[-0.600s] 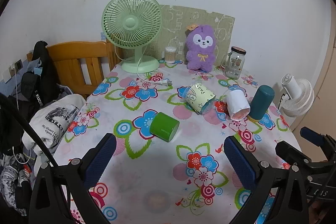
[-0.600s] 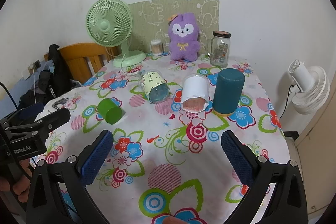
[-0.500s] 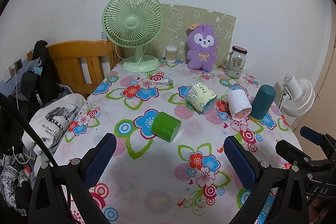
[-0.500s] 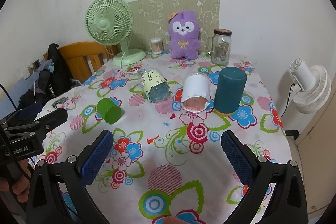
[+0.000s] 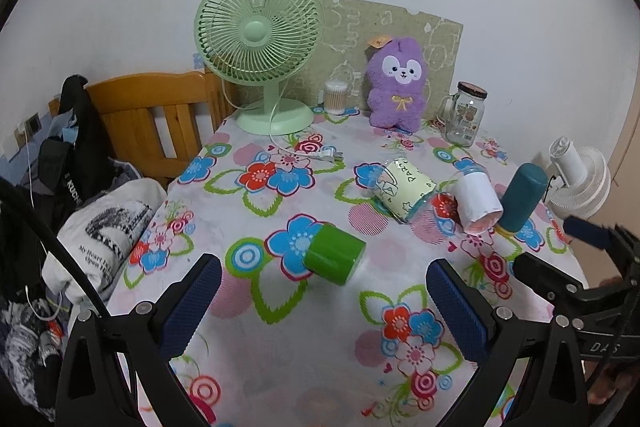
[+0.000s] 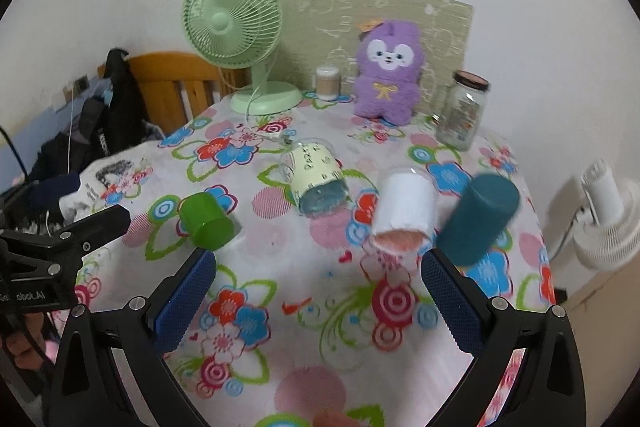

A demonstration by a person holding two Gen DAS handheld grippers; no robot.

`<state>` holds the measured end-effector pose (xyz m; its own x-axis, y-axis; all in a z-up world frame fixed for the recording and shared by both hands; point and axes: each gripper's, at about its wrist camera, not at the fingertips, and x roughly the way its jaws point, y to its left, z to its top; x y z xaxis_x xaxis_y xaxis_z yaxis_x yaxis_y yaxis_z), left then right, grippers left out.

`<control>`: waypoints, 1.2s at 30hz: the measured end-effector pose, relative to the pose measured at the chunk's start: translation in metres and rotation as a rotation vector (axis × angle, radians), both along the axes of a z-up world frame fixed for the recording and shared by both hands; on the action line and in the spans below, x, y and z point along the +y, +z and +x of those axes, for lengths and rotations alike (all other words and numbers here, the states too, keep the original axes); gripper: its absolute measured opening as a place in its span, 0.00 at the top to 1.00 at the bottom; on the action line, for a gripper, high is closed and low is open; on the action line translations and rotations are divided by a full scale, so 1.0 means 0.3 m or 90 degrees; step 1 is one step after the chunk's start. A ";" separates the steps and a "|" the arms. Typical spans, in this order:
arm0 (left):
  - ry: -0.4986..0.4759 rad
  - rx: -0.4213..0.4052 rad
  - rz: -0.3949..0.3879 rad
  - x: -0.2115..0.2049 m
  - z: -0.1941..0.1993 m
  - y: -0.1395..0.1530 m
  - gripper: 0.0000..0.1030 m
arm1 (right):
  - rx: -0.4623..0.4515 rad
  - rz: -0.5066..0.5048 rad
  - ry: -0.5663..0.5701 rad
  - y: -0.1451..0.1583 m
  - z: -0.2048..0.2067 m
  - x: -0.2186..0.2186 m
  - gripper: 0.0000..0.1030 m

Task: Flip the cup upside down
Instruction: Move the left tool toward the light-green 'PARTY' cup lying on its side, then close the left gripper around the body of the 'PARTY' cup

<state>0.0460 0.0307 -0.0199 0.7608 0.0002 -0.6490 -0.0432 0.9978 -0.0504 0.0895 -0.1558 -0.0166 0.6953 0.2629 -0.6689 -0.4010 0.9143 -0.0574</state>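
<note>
Several cups are on the floral tablecloth [image 5: 280, 307]. A green cup [image 5: 334, 254] [image 6: 206, 223] lies on its side. A pale yellow printed cup [image 5: 406, 187] [image 6: 316, 179] and a white cup [image 5: 480, 201] [image 6: 404, 213] also lie on their sides. A teal cup [image 5: 522, 199] [image 6: 478, 221] stands mouth down at the right. My left gripper [image 5: 324, 297] is open and empty, just short of the green cup. My right gripper [image 6: 316, 291] is open and empty, in front of the white cup and the teal cup.
A green desk fan [image 5: 260, 39], a cotton swab jar [image 5: 335, 97], a purple plush toy [image 5: 396, 83] and a glass jar [image 5: 464, 115] stand along the back. A wooden chair [image 5: 152, 119] with bags and clothes is left. A white fan [image 5: 580, 179] stands off the right edge.
Both grippers have moved forward toward the cups, the right one more, so the cups look larger and nearer. The cups have not moved. Both jaws stay open.
</note>
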 end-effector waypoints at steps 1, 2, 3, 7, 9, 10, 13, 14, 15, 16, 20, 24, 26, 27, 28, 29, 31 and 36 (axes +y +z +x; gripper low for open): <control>-0.003 0.002 0.004 0.001 0.016 -0.002 0.00 | -0.002 -0.010 0.010 -0.004 0.024 0.015 0.00; -0.005 0.004 0.006 0.003 0.030 -0.006 0.00 | -0.002 -0.017 0.015 -0.007 0.042 0.027 0.00; -0.007 0.008 0.009 0.005 0.046 -0.010 0.00 | 0.006 -0.025 0.021 -0.016 0.079 0.043 0.00; -0.008 0.025 0.018 0.023 0.125 -0.034 0.00 | 0.043 -0.020 0.037 -0.053 0.186 0.075 0.00; -0.011 0.033 0.024 0.030 0.168 -0.047 0.00 | 0.066 -0.018 0.044 -0.078 0.243 0.093 0.00; -0.014 0.036 0.027 0.034 0.188 -0.052 0.00 | 0.071 -0.018 0.047 -0.086 0.259 0.100 0.00; -0.026 0.052 0.034 0.036 0.242 -0.071 0.00 | 0.082 -0.018 0.052 -0.106 0.314 0.115 0.00; -0.033 0.060 0.038 0.038 0.266 -0.080 0.00 | 0.088 -0.015 0.054 -0.113 0.334 0.119 0.00; -0.039 0.067 0.043 0.039 0.286 -0.087 0.00 | 0.091 -0.013 0.054 -0.117 0.344 0.120 0.00; -0.045 0.070 0.047 0.038 0.298 -0.093 0.00 | 0.095 -0.011 0.054 -0.122 0.359 0.122 0.00; -0.081 0.086 0.073 0.033 0.369 -0.120 0.00 | 0.100 -0.013 0.053 -0.140 0.406 0.133 0.00; -0.110 0.092 0.079 0.031 0.422 -0.134 0.00 | 0.101 -0.021 0.049 -0.156 0.446 0.139 0.00; -0.127 0.093 0.090 0.024 0.451 -0.139 0.00 | 0.102 -0.020 0.053 -0.162 0.467 0.140 0.00; -0.132 0.093 0.093 0.024 0.461 -0.140 0.00 | 0.102 -0.019 0.057 -0.165 0.478 0.142 0.00; -0.145 0.093 0.096 0.021 0.475 -0.141 0.00 | 0.104 -0.019 0.061 -0.167 0.488 0.144 0.00; -0.153 0.094 0.098 0.017 0.485 -0.142 0.00 | 0.105 -0.020 0.065 -0.170 0.494 0.147 0.00; -0.173 0.099 0.104 0.010 0.506 -0.148 0.00 | 0.110 -0.027 0.079 -0.179 0.511 0.159 0.00; -0.214 0.110 0.111 -0.003 0.534 -0.160 0.00 | 0.131 -0.027 0.118 -0.201 0.535 0.187 0.15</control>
<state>0.2061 0.0297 -0.0680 0.6177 -0.1084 -0.7789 0.2939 0.9505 0.1008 0.2501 -0.0997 -0.0768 0.4860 0.3413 -0.8045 -0.5683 0.8228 0.0058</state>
